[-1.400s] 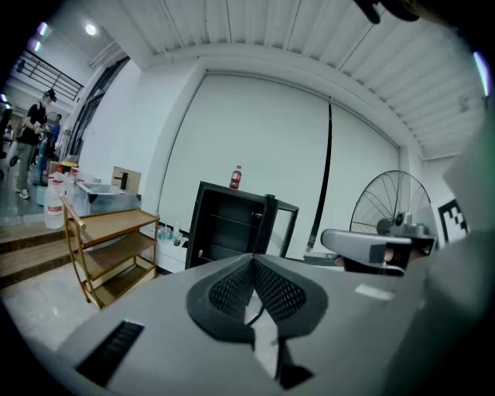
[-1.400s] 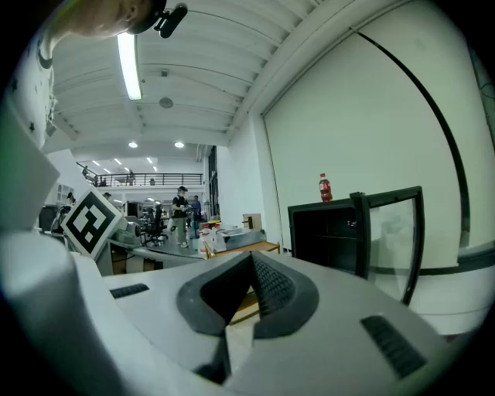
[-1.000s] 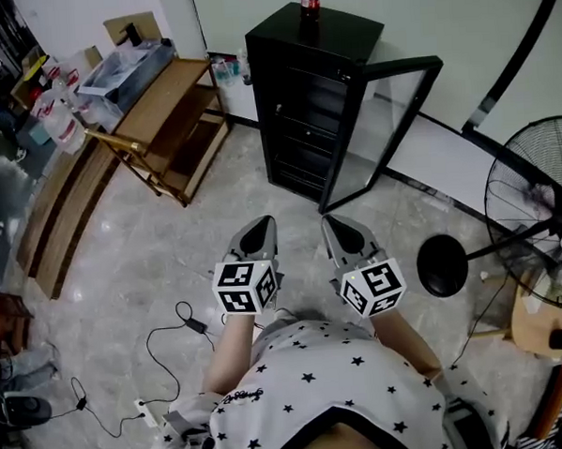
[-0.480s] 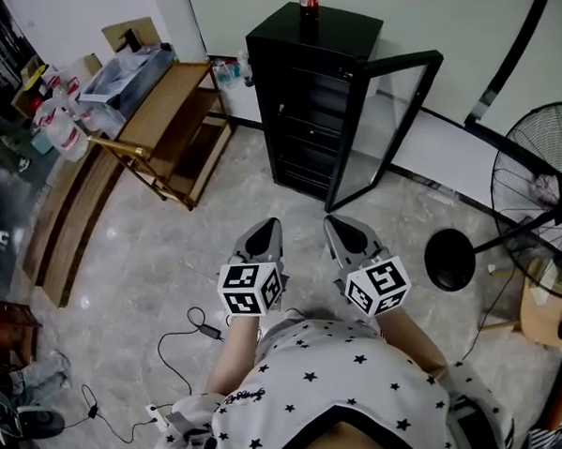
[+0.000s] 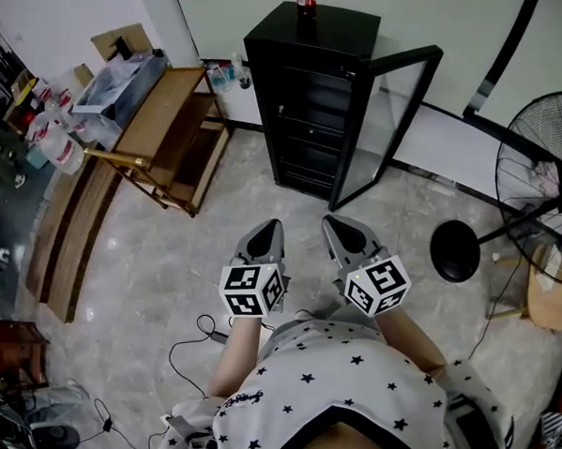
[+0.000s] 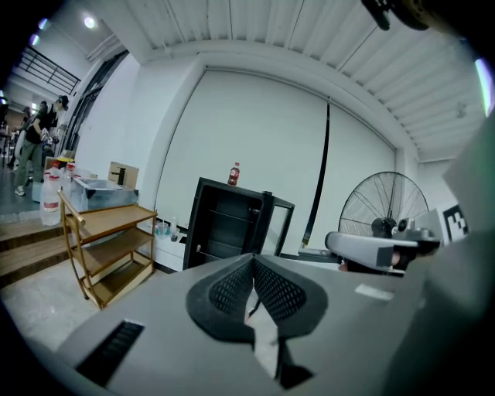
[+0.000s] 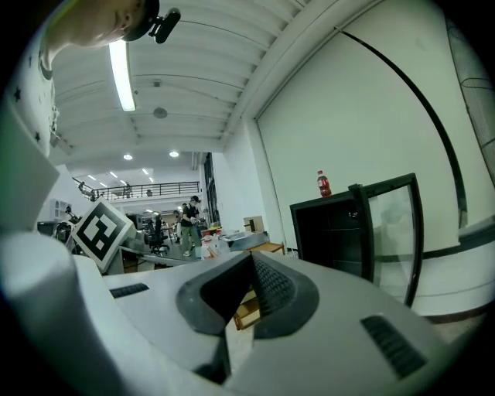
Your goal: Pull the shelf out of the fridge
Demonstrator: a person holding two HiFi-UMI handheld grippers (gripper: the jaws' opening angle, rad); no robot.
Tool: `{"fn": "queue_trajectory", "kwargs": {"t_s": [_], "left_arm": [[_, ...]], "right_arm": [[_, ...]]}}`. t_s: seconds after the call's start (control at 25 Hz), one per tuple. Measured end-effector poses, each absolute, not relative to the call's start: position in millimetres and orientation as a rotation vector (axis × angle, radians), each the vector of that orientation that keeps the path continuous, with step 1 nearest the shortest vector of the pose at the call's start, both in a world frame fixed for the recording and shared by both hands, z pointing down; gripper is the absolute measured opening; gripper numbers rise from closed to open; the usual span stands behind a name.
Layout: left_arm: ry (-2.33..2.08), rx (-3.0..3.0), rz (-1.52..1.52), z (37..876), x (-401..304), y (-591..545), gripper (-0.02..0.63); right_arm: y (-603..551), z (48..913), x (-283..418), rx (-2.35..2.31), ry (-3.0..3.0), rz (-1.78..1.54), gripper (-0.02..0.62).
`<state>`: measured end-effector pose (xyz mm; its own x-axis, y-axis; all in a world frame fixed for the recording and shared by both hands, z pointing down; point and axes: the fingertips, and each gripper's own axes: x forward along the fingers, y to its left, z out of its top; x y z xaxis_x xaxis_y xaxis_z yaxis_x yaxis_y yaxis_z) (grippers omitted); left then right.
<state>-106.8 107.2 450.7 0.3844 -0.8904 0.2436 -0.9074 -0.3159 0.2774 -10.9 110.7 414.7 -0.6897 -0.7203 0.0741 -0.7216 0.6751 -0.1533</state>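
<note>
Dead ahead of both tongs and well apart from them: tall black fridge (image 5: 305, 105), open front facing the person. Glass door (image 5: 388, 119) swung out from the fridge's right front corner. Red-capped dark cola bottle (image 5: 305, 0) upright on the fridge top. Inside the fridge, thin dark shelves (image 5: 304, 126) stacked level, long axis across the opening, so pull path straight back toward the person. Too dark to tell which shelf is meant or whether any carries a load.

Left grey two-jaw gripper (image 5: 267, 229) pressed together, nothing pinched, confirmed in the left gripper view (image 6: 253, 267). Right grey two-jaw gripper (image 5: 333, 225) looks pressed together at the tips too, nothing between (image 7: 249, 267).

Both held side by side low in front of the body, about level with each other. Right one lined up with the fridge opening, left one nearer the fridge's left edge; neither clearly closer. Likely needed next: walk up, spread one pair, pinch a shelf's front edge.
</note>
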Motion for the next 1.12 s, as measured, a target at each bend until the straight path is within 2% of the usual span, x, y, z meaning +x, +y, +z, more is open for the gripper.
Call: {"fn": "queue_trajectory", "kwargs": {"t_s": [0.56,1.12], "left_arm": [[-1.514,2.271,0.057,463.1,-116.9,66.2,0.012],[-1.494,2.271,0.083,467.2,-100.6,-41.2,0.012]], "right_arm": [[83.7,419.6,-21.1,1.264,-2.836,0.294,-0.006],[-25.7,416.6,-0.2,1.305,-2.833,0.308,-0.006]]}}
